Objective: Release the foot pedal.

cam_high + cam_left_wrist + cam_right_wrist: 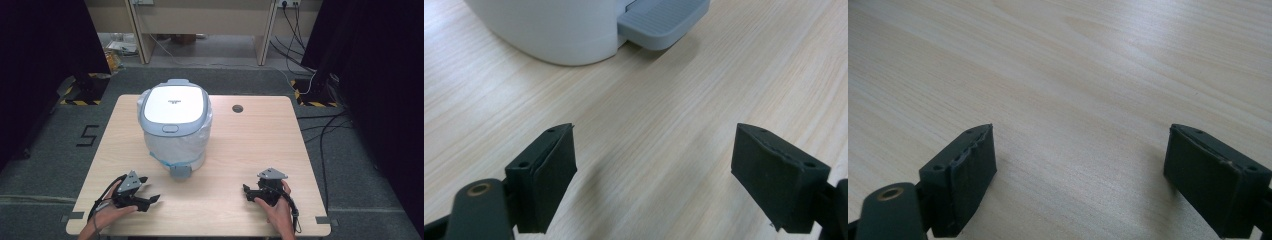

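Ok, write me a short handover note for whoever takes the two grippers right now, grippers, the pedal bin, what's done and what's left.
Left gripper: open, nothing between the jaws, low over the table, aimed toward the bin's grey foot pedal.
Right gripper: open, nothing between the jaws, over bare wood at the near right.
Pedal bin: upright at the table's middle left, lid closed, a plastic liner showing below the lid's rim, pedal facing the person.
Done: nothing visible on the bin so far; neither gripper touches it.
Left: probably bring the left gripper up to the pedal and press it to raise the lid.
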`<state>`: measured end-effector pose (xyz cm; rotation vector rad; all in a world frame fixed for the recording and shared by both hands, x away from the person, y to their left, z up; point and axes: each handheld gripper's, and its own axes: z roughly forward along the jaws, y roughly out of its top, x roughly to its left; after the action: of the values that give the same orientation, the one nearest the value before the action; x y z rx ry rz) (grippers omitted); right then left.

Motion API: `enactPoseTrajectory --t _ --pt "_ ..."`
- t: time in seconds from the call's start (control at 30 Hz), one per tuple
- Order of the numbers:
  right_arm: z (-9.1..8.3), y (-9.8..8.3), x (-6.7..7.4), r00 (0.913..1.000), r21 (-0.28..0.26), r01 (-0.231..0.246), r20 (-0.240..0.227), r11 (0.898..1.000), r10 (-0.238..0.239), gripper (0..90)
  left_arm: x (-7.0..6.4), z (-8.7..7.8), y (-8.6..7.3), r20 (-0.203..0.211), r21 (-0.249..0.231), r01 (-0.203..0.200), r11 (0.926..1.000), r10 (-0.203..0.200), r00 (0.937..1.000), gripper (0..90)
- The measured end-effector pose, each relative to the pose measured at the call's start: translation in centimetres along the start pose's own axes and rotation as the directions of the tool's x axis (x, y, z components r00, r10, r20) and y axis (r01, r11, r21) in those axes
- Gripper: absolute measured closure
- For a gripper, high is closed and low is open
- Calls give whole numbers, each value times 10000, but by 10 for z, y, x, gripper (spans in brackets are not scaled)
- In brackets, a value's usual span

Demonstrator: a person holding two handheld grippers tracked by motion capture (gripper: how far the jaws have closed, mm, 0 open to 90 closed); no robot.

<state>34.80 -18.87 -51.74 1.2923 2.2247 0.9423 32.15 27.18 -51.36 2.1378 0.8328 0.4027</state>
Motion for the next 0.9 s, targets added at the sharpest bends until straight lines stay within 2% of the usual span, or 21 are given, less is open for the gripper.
enactPoseTrajectory --t 0.27,0.47,0.57,0.9 --pt "0 0 0 10000 21 11 0 10000 -11 134 5 -4 -8 -249 215 185 9996 -180 9995 174" --pt "0 0 0 10000 22 11 4 10000 -11 132 8 -7 -16 -516 473 166 9987 -142 9986 172" --pt "0 0 0 10000 20 13 1 10000 -13 130 10 -5 -20 -330 261 633 9977 -624 9975 156" --pt "1 1 0 10000 39 40 29 10000 -40 123 9 -5 -20 -384 282 656 9974 -645 9972 150"
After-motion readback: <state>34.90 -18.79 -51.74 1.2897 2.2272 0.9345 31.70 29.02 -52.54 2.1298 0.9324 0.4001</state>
